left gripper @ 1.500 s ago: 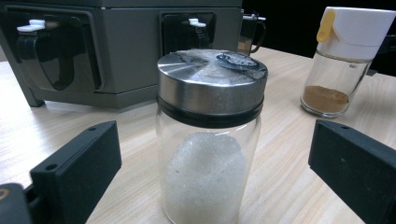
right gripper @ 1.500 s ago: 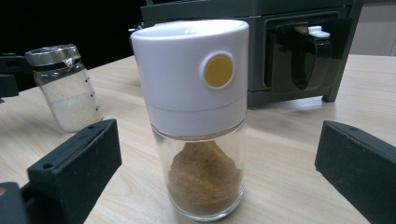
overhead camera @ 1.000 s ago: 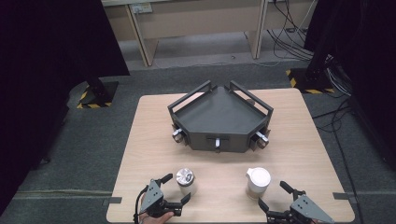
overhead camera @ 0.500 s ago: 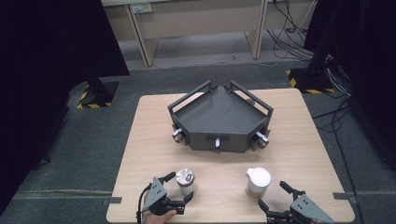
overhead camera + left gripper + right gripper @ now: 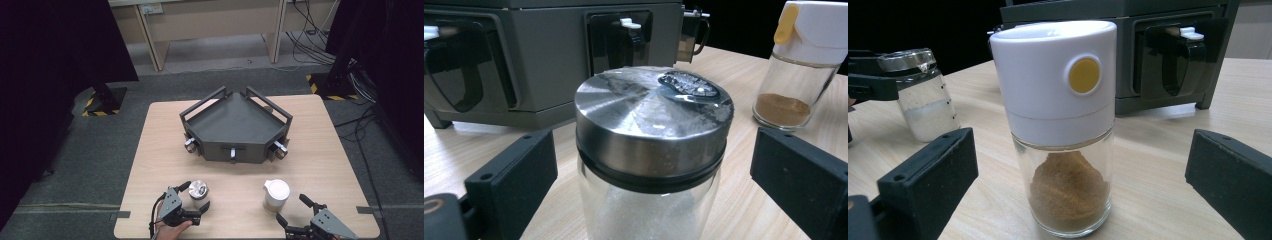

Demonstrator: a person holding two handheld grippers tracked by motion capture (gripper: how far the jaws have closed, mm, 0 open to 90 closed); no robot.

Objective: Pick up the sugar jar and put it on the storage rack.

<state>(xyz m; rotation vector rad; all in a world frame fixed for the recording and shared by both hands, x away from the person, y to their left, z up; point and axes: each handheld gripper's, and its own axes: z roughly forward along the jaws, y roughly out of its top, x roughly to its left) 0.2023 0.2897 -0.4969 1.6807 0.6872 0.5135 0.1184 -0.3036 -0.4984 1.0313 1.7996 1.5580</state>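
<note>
Left tongs [image 5: 196, 199] are spread wide with the metal-lid jar [image 5: 198, 192] sitting right between the jaws, not touching either one as far as the left gripper view shows. That jar [image 5: 651, 155] has a shiny steel lid and white grains inside, and it stands upright on the counter [image 5: 240, 200].

Compared with a second ago, the left tongs have crept forward a little, so the jar is now deeper between the jaws; earlier it was more out at the tips. The jar itself hasn't moved.

Right tongs [image 5: 295, 210] are also spread open, and the white-cap jar [image 5: 276, 195] stands just ahead of them, roughly in line with the gap but still beyond the tips. In the right gripper view that jar [image 5: 1063, 125] shows a yellow dot on its white cap and brown powder at the bottom. No real change on that side from the earlier frames.

Beyond both tongs sits the dark grey rack [image 5: 235, 127], well apart from the jars.
</note>
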